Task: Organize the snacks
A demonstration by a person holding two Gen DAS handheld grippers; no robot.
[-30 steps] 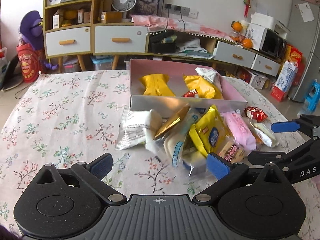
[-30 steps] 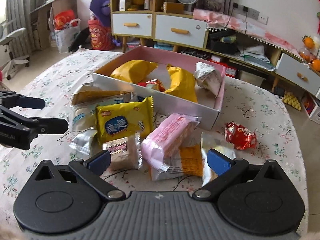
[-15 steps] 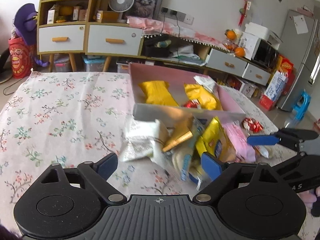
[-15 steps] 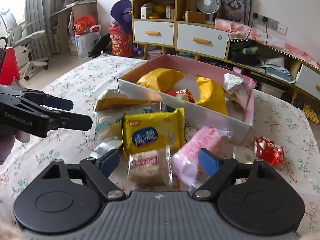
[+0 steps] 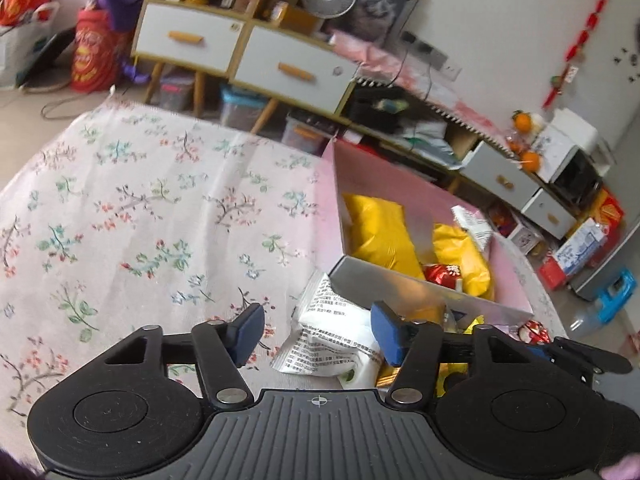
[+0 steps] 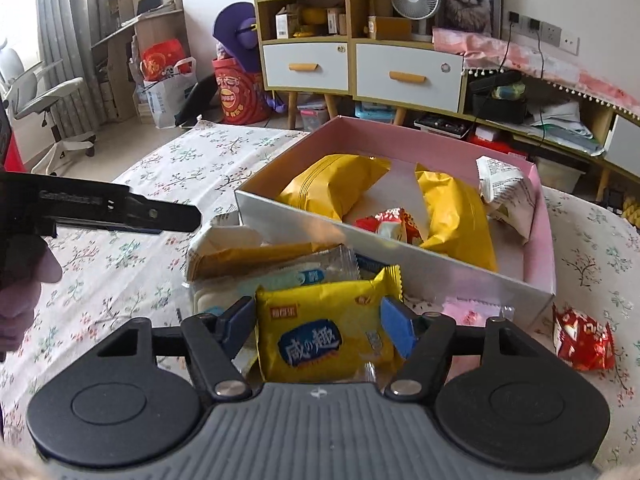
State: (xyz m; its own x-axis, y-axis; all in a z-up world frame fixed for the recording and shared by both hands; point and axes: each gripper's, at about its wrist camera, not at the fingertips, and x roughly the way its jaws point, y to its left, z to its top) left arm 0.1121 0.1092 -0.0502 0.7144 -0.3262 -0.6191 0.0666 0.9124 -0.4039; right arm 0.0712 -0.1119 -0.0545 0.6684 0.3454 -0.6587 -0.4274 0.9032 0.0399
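Observation:
On the floral cloth stands a box, pink inside and silver outside (image 6: 400,256) (image 5: 400,292), with yellow bags, a red packet and a white packet in it. A heap of loose snacks lies against its near wall. My right gripper (image 6: 318,328) hangs over the heap, its jaws closing. The yellow biscuit packet (image 6: 320,332) lies between its pads, which stand at the packet's sides. My left gripper (image 5: 318,334), tilted, is also closing. A white printed packet (image 5: 336,332) lies between its pads, close to the right one and well clear of the left one.
A red packet (image 6: 582,340) and a pink packet (image 6: 468,312) lie by the box's near right corner. The left gripper (image 6: 176,216) shows at the left of the right wrist view. Bare tablecloth (image 5: 140,200) spreads left of the box. Cabinets stand beyond the table.
Both pairs of jaws have narrowed. The left gripper has slid left and rolled, coming over the white packet. The right gripper has moved left onto the yellow biscuit packet.

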